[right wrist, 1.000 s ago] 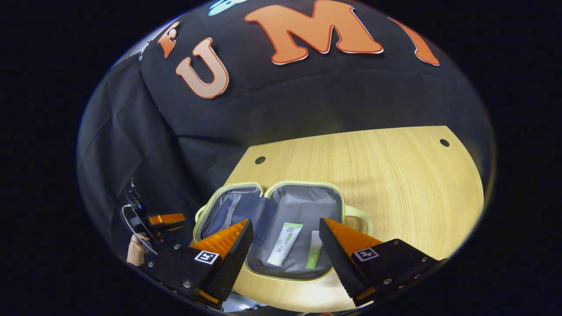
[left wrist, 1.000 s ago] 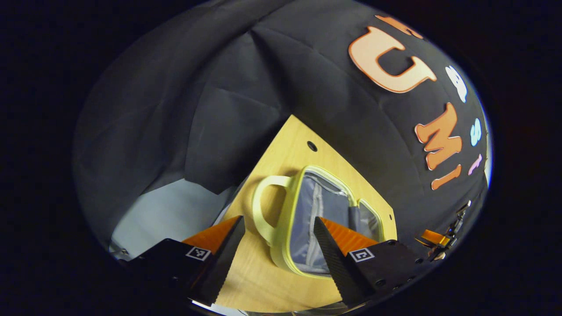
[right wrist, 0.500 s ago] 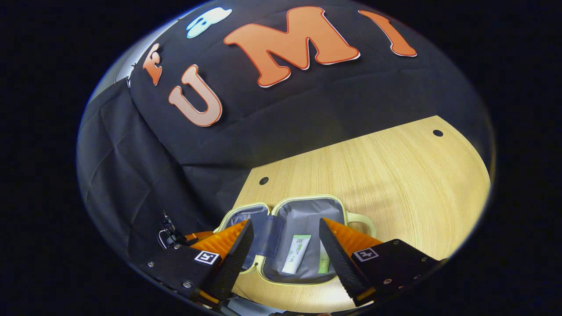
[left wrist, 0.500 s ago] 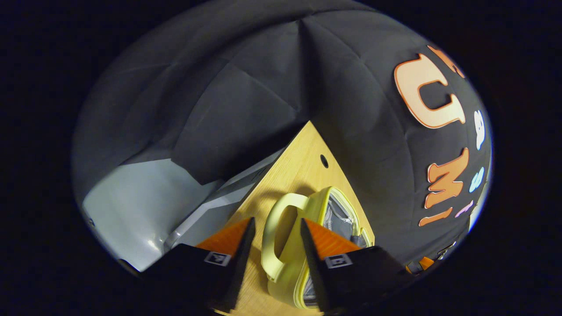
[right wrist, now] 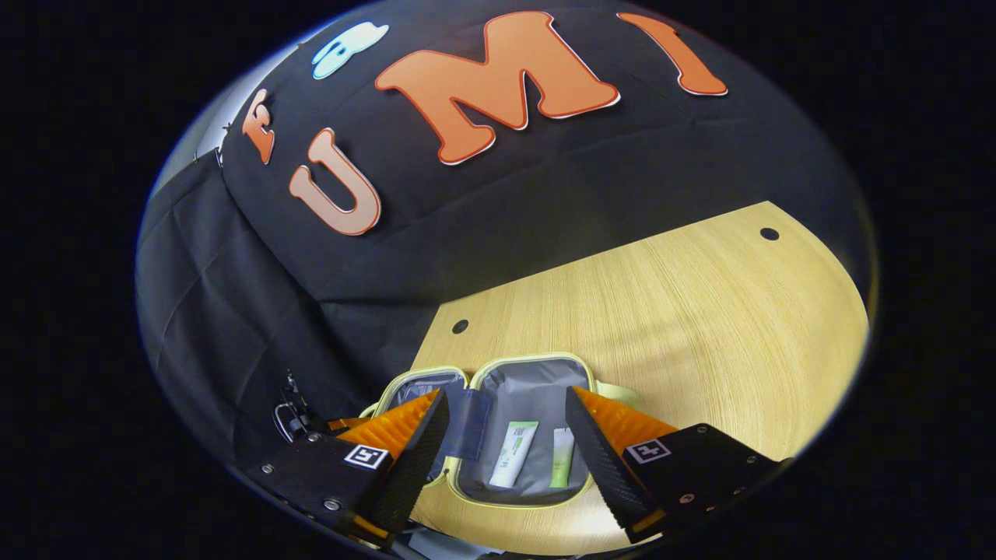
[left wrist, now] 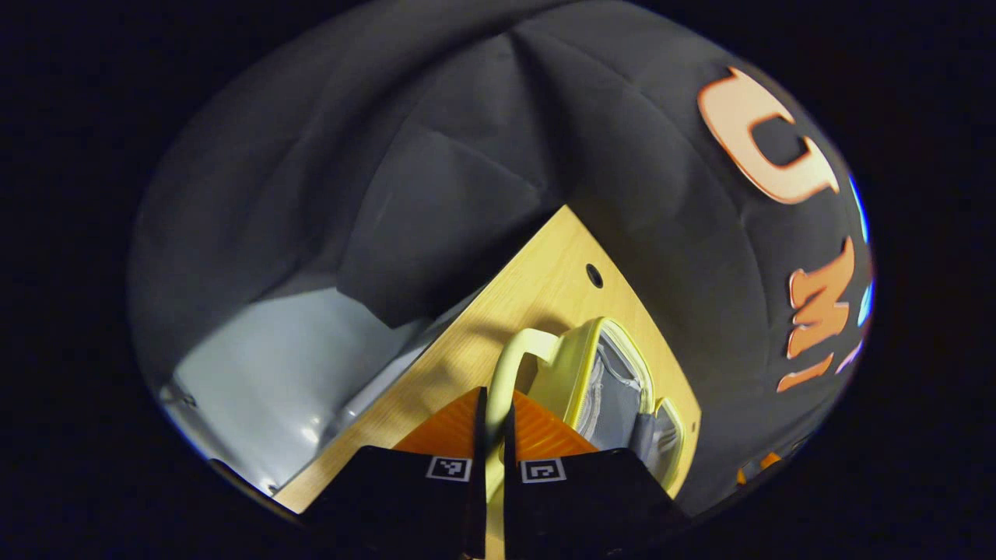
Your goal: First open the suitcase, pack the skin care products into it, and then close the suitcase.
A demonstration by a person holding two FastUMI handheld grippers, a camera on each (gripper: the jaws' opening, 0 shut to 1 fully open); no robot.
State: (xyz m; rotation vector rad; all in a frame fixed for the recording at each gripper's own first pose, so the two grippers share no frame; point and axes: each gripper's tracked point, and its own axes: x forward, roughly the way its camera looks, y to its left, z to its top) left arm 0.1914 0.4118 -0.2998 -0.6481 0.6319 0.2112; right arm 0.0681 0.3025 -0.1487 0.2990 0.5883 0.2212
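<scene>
Your left gripper [left wrist: 492,435] pinches the handle [left wrist: 510,365] of the yellow suitcase [right wrist: 510,424], which lies open on the wooden table [right wrist: 685,311]. Your right gripper [right wrist: 506,443] hangs wide above it; two tubes [right wrist: 513,465] lie inside.

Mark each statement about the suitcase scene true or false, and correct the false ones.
1. The left gripper is shut on the suitcase handle. True.
2. The right gripper grips a tube. False: its jaws stand open and empty above the case.
3. Two skin care tubes lie in the suitcase. True: a white tube and a green tube.
4. The suitcase is closed. False: its halves are spread apart, grey lining showing.
5. The suitcase sits on the floor. False: it rests on a wooden table.
</scene>
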